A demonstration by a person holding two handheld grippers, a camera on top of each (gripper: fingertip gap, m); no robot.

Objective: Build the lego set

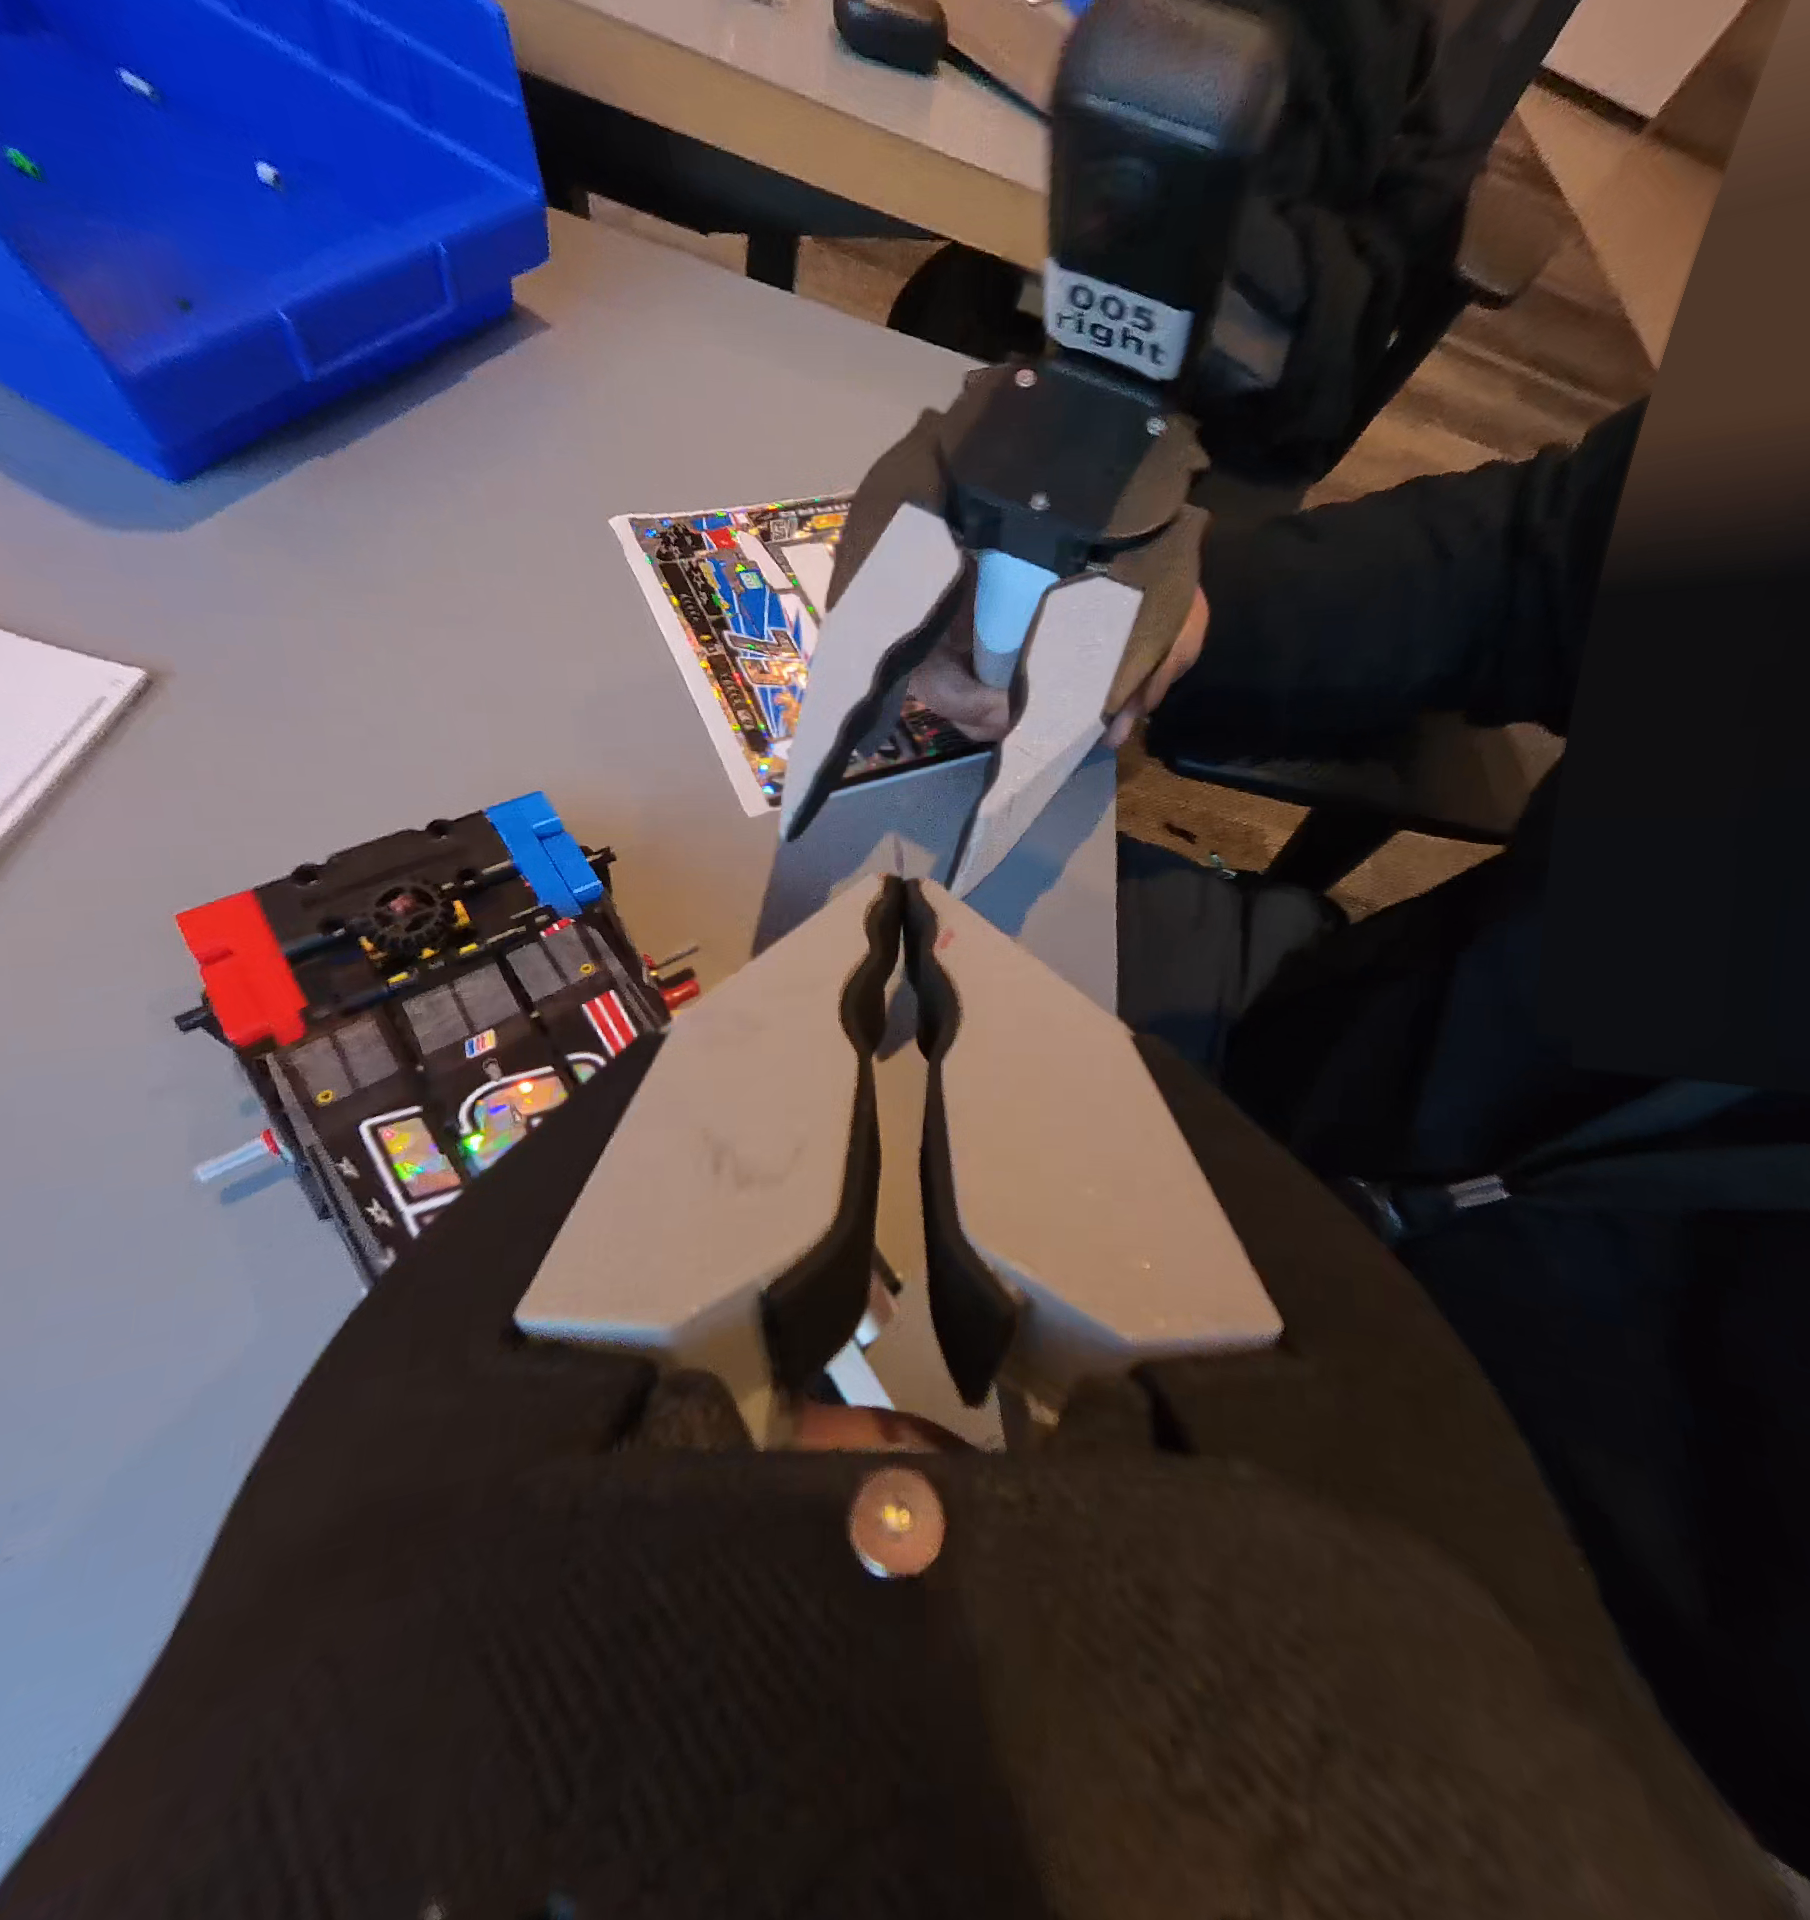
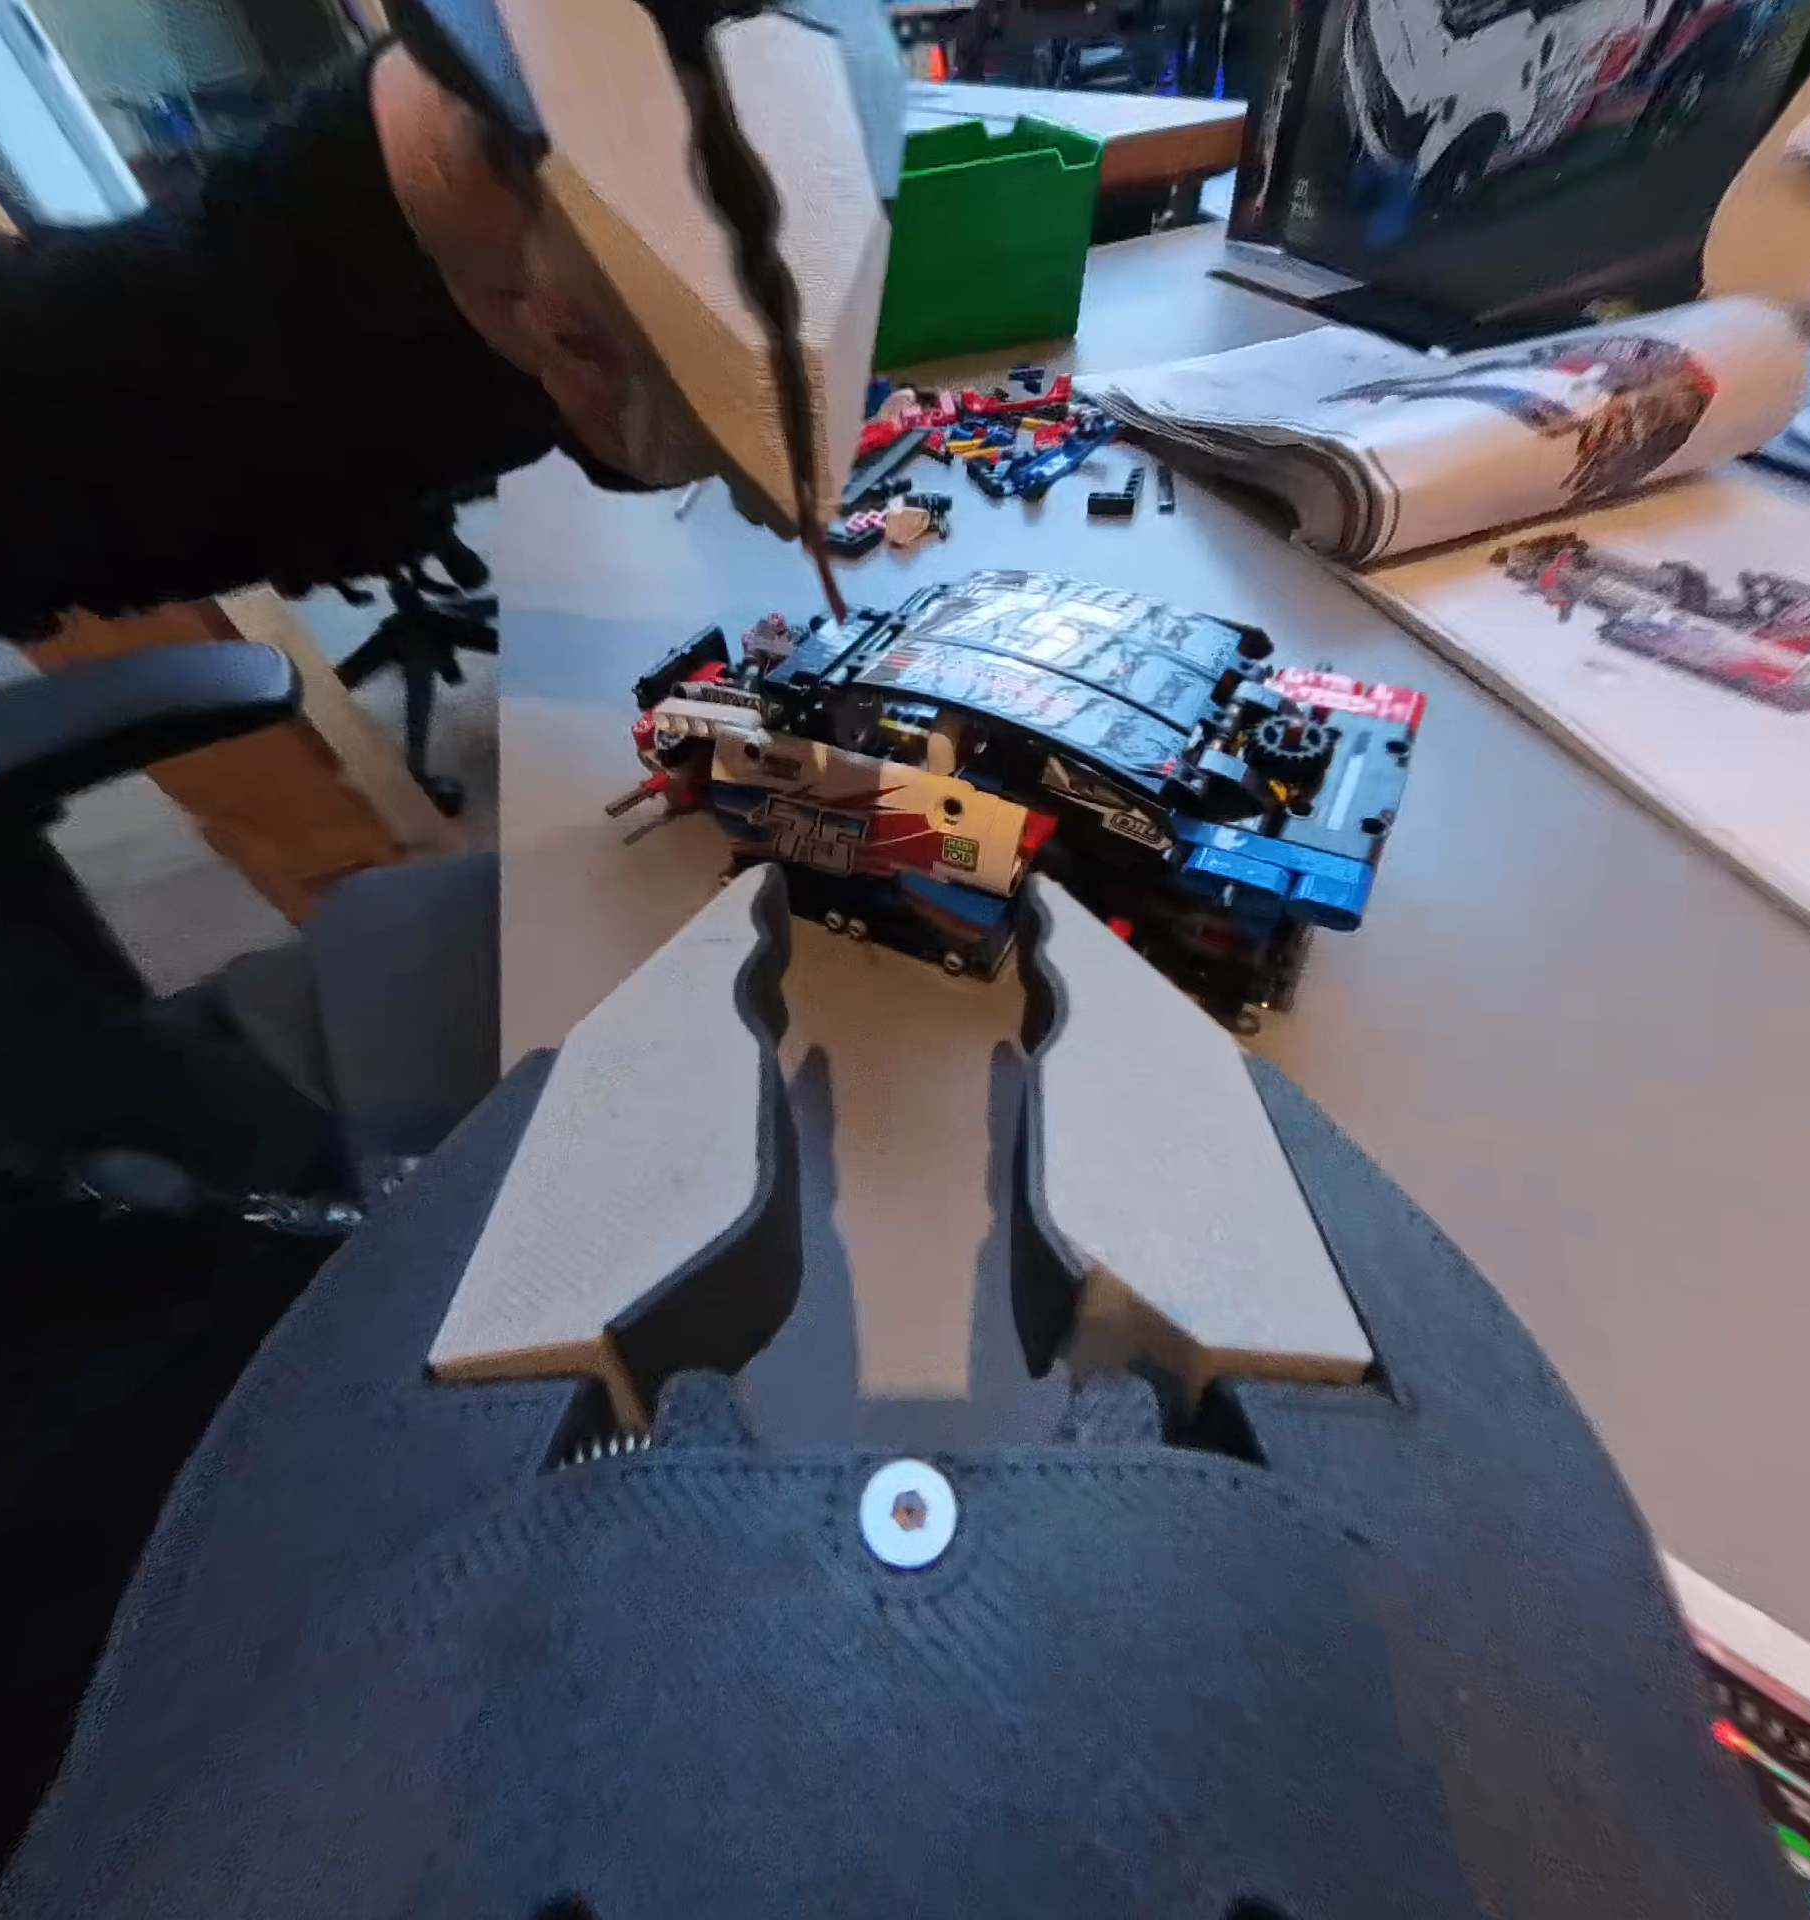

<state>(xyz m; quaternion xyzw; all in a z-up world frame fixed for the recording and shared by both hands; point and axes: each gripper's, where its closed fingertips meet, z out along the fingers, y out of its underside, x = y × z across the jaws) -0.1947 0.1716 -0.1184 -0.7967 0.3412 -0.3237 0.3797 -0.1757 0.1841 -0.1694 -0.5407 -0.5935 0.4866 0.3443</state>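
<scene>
While left gripper (image 1: 899, 888) jaws pinched together, right gripper (image 2: 901, 914) jaws wide, car (image 2: 1026, 769) lengthwise left-right

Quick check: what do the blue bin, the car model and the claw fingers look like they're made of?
Blue bin: looks like moulded plastic, smooth, slight sheen. Car model: hard plastic bricks, glossy; some panels carry printed, partly holographic stickers that glint. Right claw fingers: matte grey with fine layer lines, likely 3D-printed plastic, with wavy black inner pads, possibly rubber.
</scene>
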